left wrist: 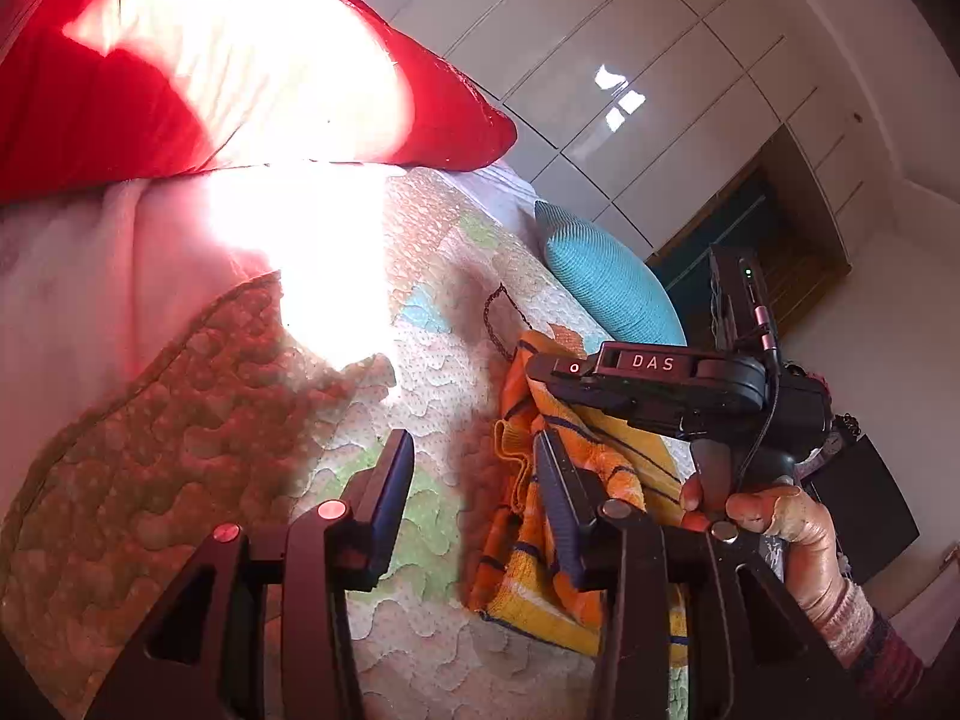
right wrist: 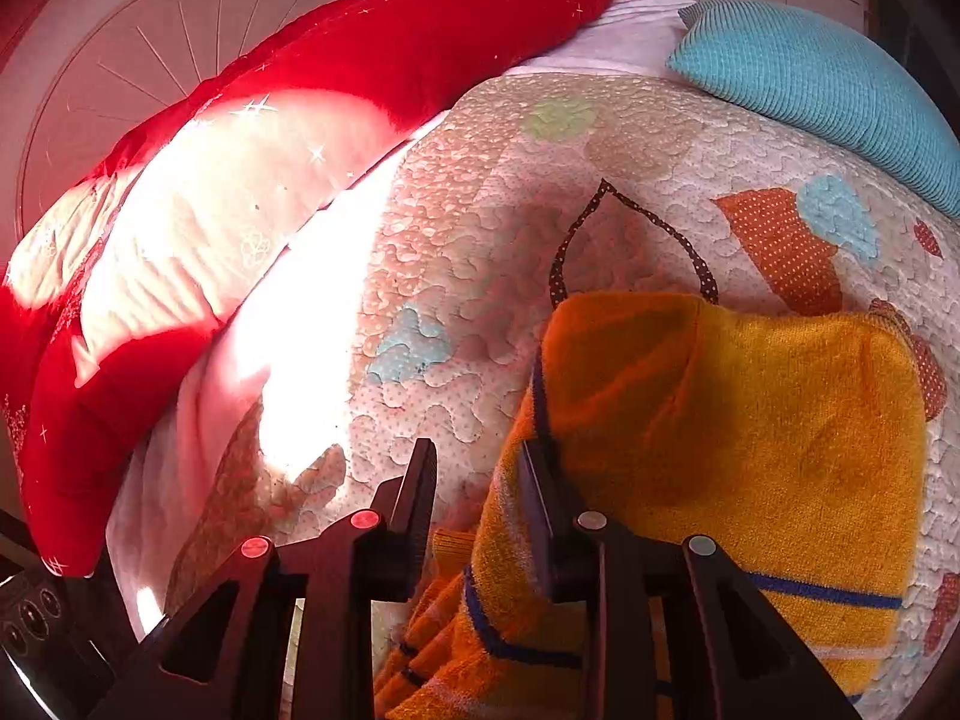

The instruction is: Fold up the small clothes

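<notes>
I see the quilted bedspread (right wrist: pixel 480 252) filling most of both wrist views, with harsh sunlight burning out a patch toward nine o'clock. A red pillow (right wrist: pixel 336 78) lies along its edge from nine round to twelve o'clock, and a teal cushion (right wrist: pixel 828 84) sits at two o'clock. The task's thing, an orange striped garment (right wrist: pixel 750 420), lies folded over on the bedspread at four o'clock. My left gripper (left wrist: pixel 474 480) has its jaws parted, nothing pinched, the garment's edge just beside its right finger. My right gripper (right wrist: pixel 477 492) is likewise parted, its right finger at the garment's edge, with only a fold low between the fingers and no pad visibly pressing.
</notes>
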